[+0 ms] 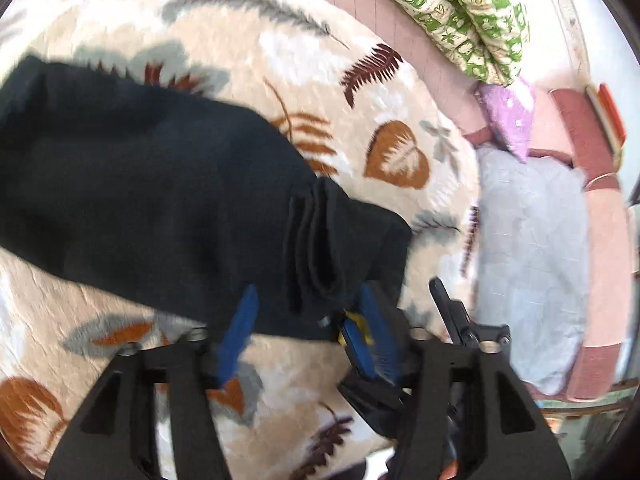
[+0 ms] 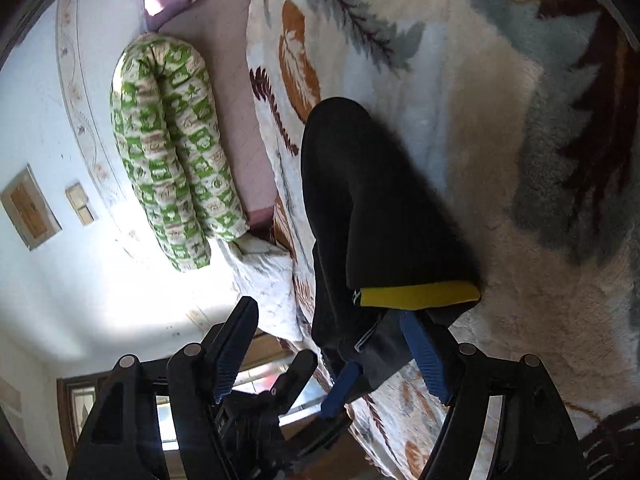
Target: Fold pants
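Black pants [image 1: 132, 184] lie on a cream blanket with a leaf print [image 1: 280, 40]. In the left wrist view my left gripper [image 1: 308, 308] has its blue pads [image 1: 240, 328] spread around the bunched end of the pants; the fabric sits between them. The other gripper's blue pad [image 1: 372, 332] reaches in at the same end. In the right wrist view my right gripper [image 2: 328, 348] stands wide apart at the pants [image 2: 360, 200] end, where a yellow band [image 2: 420, 294] shows. The left gripper's blue finger [image 2: 340, 392] crosses between its fingers.
A green and white patterned bolster [image 1: 460, 12] and a purple cushion [image 1: 508, 116] lie on the pink bed beyond the blanket. A light grey mat [image 1: 528, 260] lies beside the blanket's edge. A white wall [image 2: 60, 280] shows in the right wrist view.
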